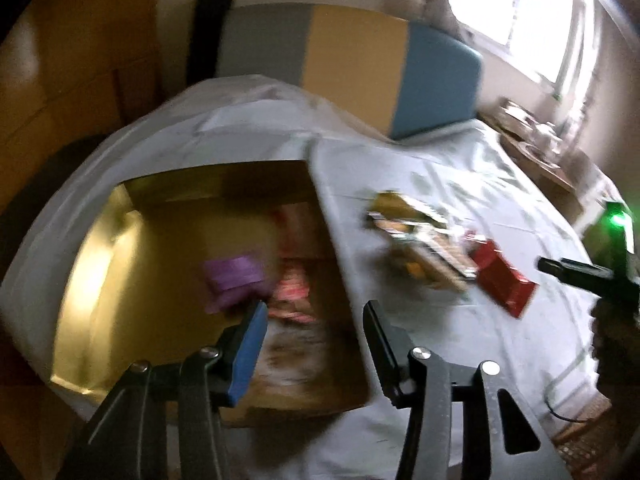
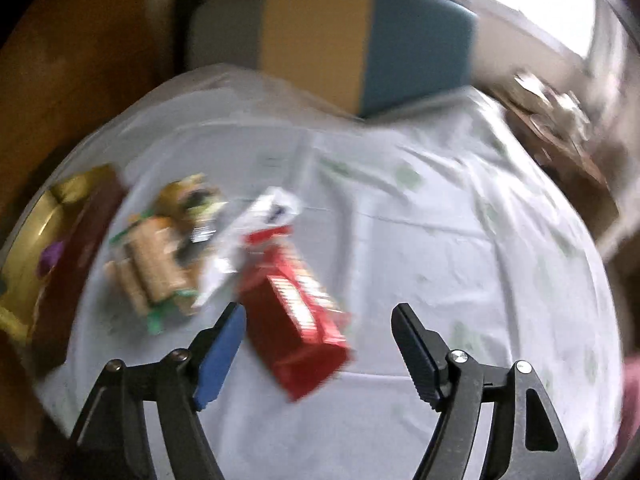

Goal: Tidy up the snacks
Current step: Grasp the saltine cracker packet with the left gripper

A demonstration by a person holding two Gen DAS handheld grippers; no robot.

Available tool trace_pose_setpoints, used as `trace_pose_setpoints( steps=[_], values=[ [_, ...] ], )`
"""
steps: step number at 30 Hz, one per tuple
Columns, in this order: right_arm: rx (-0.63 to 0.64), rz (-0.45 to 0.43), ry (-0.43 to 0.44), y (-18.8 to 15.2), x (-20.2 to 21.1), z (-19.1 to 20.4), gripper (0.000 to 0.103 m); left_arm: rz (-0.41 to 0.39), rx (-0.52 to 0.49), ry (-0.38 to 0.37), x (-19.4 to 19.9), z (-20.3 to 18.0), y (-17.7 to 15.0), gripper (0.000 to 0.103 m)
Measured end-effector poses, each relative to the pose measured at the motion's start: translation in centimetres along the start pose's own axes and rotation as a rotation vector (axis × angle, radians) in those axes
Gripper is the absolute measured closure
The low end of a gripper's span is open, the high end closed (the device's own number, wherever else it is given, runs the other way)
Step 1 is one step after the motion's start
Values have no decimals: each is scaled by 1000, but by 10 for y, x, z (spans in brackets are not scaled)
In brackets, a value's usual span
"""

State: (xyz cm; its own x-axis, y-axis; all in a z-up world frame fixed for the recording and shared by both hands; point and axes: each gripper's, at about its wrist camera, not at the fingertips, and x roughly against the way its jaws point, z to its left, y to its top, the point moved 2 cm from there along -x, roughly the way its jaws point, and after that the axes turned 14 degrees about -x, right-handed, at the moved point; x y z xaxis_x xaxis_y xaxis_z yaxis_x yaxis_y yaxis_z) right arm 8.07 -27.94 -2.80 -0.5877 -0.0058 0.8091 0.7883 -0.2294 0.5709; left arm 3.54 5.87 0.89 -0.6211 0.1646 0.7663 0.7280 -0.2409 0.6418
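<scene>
— Hovering over the box [image 1: 132,216], the left gripper [image 1: 316,320] has empty, parted jaws.
— Right gripper [image 2: 320,328]: jaws apart above the red snack pack [image 2: 296,320] on the white-clothed surface [image 2: 440,240].

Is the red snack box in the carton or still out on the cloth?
Out: red box lies on the cloth, apart from the carton.

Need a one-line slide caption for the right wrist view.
Right tongs open above a red snack pack on the pale tablecloth, more snacks piled to the left.
</scene>
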Motion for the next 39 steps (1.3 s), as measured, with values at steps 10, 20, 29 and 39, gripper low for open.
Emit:
trace_pose_setpoints(
  steps=[10,20,29,39],
  values=[
    [-163,32,23,14,0,-23,18,169,-1,-216,-65,-83,52,42],
    [-207,3,85,19,9,-22,15,357,240,-158,-141,-84,82,30],
    [-204,-12,106,20,17,-21,13,372,142,-82,-164,-96,82,34],
    [-250,15,12,18,8,-37,13,256,-84,-173,-118,-114,37,55]
  ],
)
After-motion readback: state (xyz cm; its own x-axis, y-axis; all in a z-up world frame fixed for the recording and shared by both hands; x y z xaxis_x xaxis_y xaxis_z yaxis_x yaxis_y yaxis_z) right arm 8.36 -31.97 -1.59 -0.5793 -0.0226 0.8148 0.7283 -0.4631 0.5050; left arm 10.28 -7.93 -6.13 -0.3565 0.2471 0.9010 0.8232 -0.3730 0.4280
